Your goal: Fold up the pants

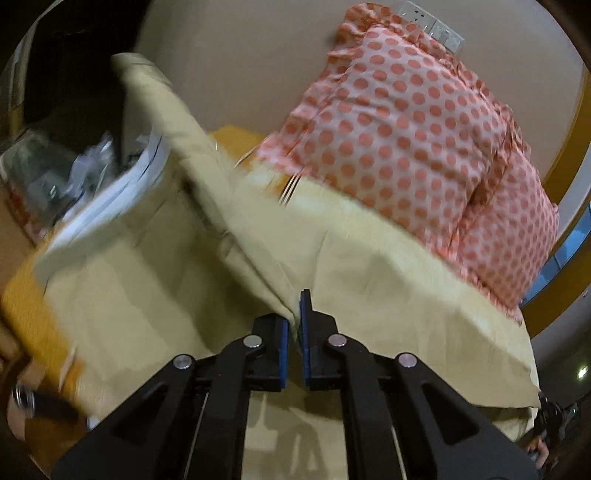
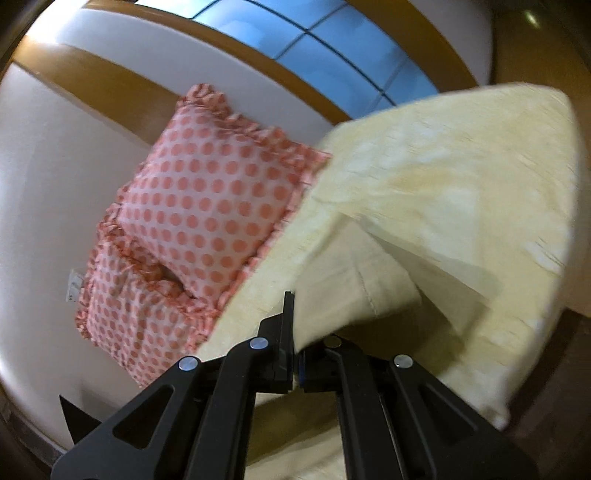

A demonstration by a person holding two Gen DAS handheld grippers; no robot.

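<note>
one pair of pale yellow pants (image 1: 332, 258), two polka-dot pillows (image 1: 399, 122) stacked against the wall, and your two claws make up the scene. the pants lie partly spread on a bed whose orange cover (image 1: 26, 314) shows at the edge, and partly lifted off it.

your left claw (image 1: 294, 332) is nearly closed, its blue pads (image 1: 283, 350) pinching a ridge of the pants fabric that rises from the jaws and runs up and away to the upper left. your right claw (image 2: 295, 354) is likewise clenched on the pants (image 2: 424, 206), gripping a folded edge; the cloth drapes over the right-hand finger and hides most of it, and a large panel hangs raised across the right of that view.

the left wrist view alone shows a heap of white and clear clutter (image 1: 92, 177) beside the bed at left, probably plastic bags though motion blur makes this uncertain, and a wall socket plate (image 1: 436, 26) above the pillows. the right wrist view alone shows a window (image 2: 332, 48) of blue panes behind a brown frame, with the two pillows (image 2: 207, 206) lying just beside the pants' left edge.
</note>
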